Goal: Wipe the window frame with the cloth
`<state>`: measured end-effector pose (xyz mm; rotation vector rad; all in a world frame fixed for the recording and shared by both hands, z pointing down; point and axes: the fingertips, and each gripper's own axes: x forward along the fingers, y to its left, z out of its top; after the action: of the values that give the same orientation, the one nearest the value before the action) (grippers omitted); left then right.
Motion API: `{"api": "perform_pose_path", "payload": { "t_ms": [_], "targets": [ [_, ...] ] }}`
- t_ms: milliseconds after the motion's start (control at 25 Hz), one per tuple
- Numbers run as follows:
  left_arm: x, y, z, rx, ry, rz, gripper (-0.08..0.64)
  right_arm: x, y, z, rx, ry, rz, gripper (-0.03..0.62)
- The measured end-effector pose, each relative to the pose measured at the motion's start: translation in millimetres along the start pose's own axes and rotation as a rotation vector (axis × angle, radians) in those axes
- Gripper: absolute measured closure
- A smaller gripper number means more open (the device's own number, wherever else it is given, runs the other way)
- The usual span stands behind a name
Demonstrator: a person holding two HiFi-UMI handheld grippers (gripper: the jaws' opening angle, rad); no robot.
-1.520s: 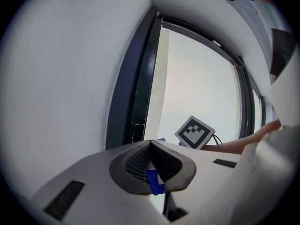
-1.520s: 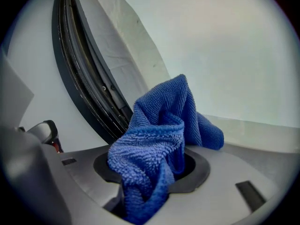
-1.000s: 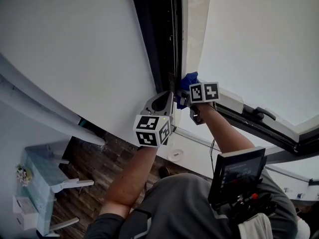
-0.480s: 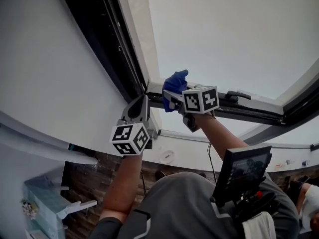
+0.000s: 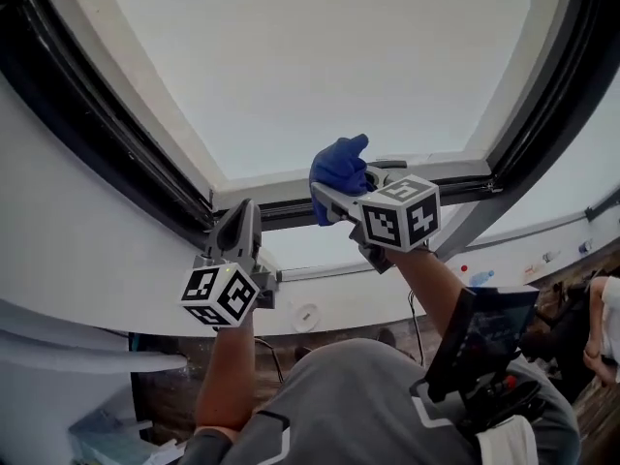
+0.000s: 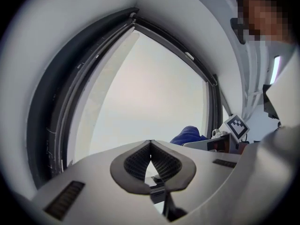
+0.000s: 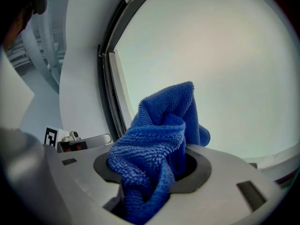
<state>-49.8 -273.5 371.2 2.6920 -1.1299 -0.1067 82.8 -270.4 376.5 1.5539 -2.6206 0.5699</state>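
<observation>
Blue microfibre cloth (image 5: 339, 166) is gripped in the right tongs (image 5: 331, 194), bunched up and spilling past the tips. The right gripper view shows it wedged between the jaws. Left tongs (image 5: 244, 213) are clenched tip to tip on nothing. They sit to the left of the right ones, nose near the lower rail of the window frame (image 5: 262, 194).

Change over the last second:
- The cloth was at the corner where the dark upright channel meets the lower rail.
- Half a second ago it was just past that corner.
- Now it is further along the pale rail, with the glass (image 5: 320, 56) behind it.
- The head view has swung too, so most of the sash opening shows instead of one upright.
- The two grippers were almost side by side; the left one now sits apart, back near the corner.

My read: the corner is done and the stroke is running along the bottom rail. I can't tell whether the cloth is actually pressed on the rail or riding just off it against the glass. I'd judge the rest of the rail to the right and the other frame members are still to do, so this is early-to-mid task.
</observation>
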Motion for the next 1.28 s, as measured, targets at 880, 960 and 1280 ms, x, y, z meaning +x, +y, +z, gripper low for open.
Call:
{"api": "perform_pose_path", "payload": {
  "t_ms": [880,960,1280],
  "targets": [
    [39,-106,-12,0.106,0.072,-0.156,0.551,-151,-63,2,-0.058,-0.097,-0.265,0.365],
    [35,-130,-4,0.157,0.071,-0.171,0.551,-176,-65,9,-0.076,-0.118,-0.286,0.365],
    [28,-134,1,0.204,0.062,-0.144,0.551,-202,-69,10,-0.082,-0.178,-0.365,0.365]
  ]
}}
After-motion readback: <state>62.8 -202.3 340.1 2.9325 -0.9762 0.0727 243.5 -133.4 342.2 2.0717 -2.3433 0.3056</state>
